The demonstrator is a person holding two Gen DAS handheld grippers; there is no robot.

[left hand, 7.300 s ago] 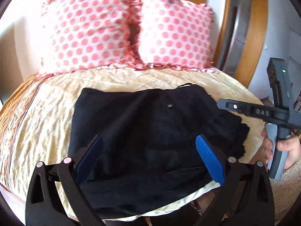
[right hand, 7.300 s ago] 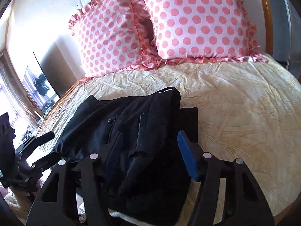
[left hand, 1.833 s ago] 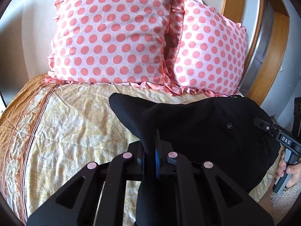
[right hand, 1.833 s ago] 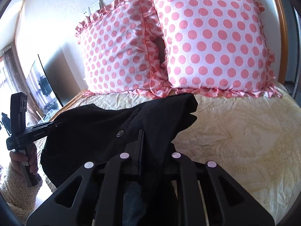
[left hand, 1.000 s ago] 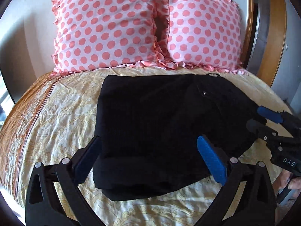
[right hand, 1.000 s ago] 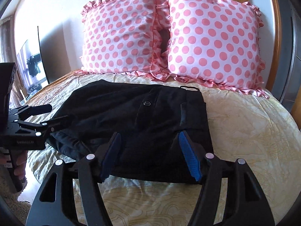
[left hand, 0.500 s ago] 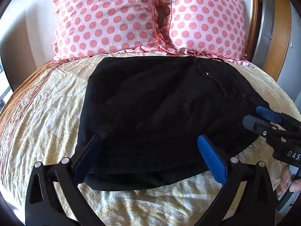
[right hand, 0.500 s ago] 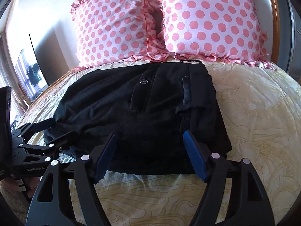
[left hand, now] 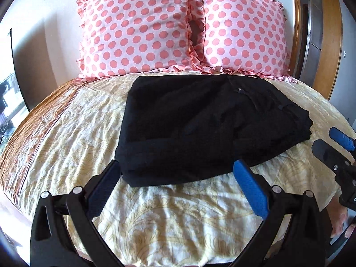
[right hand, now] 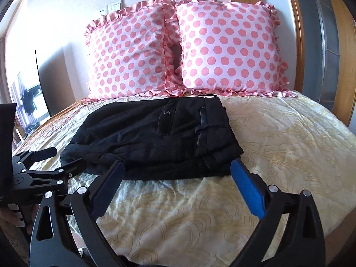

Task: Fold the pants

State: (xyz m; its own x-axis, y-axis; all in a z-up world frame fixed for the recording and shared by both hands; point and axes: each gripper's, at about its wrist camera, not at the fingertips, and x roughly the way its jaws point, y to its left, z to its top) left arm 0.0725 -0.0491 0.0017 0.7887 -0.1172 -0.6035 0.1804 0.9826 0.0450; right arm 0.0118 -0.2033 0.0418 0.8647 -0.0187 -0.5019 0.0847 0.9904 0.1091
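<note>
The black pants (left hand: 200,122) lie folded in a flat stack on the yellow bedspread (left hand: 178,218), waistband and button toward the pillows; they also show in the right wrist view (right hand: 155,138). My left gripper (left hand: 175,173) is open and empty, just in front of the stack's near edge. My right gripper (right hand: 175,171) is open and empty, also at the near edge. The right gripper shows at the right in the left wrist view (left hand: 329,142); the left gripper shows at the left in the right wrist view (right hand: 55,158).
Two pink polka-dot pillows (left hand: 142,33) (right hand: 229,53) lean against the wall behind the pants. A wooden headboard and door frame (left hand: 333,44) stand at the right. The bed's front edge lies just under both grippers.
Both grippers have pulled back toward the bed's front edge, staying open. The pants, carried forward and released earlier, lie still in a folded stack.
</note>
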